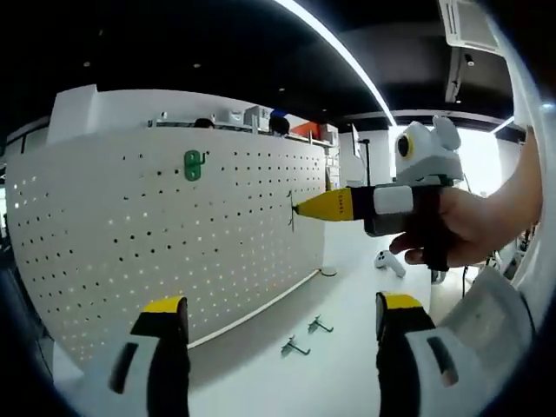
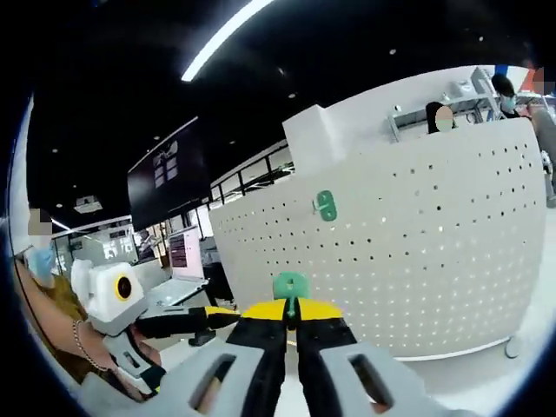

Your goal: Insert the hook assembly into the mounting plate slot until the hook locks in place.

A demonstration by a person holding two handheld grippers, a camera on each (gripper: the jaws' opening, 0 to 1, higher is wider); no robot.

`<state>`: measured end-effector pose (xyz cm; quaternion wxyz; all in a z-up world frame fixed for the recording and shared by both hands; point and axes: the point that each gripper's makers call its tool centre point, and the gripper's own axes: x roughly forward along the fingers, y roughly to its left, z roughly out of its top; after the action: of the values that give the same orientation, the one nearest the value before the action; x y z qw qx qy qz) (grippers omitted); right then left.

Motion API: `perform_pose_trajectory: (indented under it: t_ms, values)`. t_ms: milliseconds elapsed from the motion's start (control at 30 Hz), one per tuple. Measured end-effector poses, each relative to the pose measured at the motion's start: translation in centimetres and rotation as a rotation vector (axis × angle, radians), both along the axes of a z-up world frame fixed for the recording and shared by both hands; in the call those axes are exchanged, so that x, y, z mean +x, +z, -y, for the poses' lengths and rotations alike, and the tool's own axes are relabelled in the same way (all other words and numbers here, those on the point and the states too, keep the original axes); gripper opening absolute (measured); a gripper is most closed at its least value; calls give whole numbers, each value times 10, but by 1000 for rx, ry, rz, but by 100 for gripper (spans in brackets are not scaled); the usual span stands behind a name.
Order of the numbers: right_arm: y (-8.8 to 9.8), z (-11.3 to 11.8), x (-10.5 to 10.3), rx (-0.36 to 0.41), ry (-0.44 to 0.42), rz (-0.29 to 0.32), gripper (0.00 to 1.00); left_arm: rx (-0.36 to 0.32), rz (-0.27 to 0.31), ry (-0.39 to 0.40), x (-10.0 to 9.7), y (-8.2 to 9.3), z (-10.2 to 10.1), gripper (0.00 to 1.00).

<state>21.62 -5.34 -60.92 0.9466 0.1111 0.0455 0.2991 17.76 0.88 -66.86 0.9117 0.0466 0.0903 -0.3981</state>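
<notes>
A white pegboard panel (image 1: pixel 130 234) stands upright on the table, with one green hook (image 1: pixel 193 163) mounted near its top. In the left gripper view my right gripper (image 1: pixel 302 208) reaches in from the right, and its yellow tips press a thin dark hook (image 1: pixel 292 213) against the panel. In the right gripper view the right gripper (image 2: pixel 292 306) is shut on a green hook assembly (image 2: pixel 290 285) close to the pegboard (image 2: pixel 417 261), below the mounted green hook (image 2: pixel 325 205). My left gripper (image 1: pixel 282 304) is open and holds nothing, well back from the panel.
Two spare metal hooks (image 1: pixel 295 347) (image 1: pixel 320 326) lie on the white table near the panel's foot, and a small white object (image 1: pixel 389 262) lies farther back. A hand (image 1: pixel 473 226) holds the right gripper. The left gripper (image 2: pixel 204 320) shows at lower left, beside a person (image 2: pixel 48 304).
</notes>
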Motion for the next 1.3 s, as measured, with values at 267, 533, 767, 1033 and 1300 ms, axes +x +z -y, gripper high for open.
perform_pose_trajectory:
  t_ms: [267, 533, 767, 1033, 1300]
  values:
    - [11, 15, 23, -50, -72, 11, 0, -12, -6, 25, -1, -2, -9, 91]
    - [22, 21, 38, -77, -110, 40, 0, -21, -5, 38, -1, 0, -13, 90]
    - [32, 27, 56, -106, -153, 66, 0, -24, 2, 60, 2, 3, -23, 90]
    - [44, 31, 75, -134, -195, 102, 0, -25, 3, 79, -1, 4, -30, 88]
    - [61, 28, 96, -126, -232, 141, 0, -26, 3, 83, -6, 3, -32, 88]
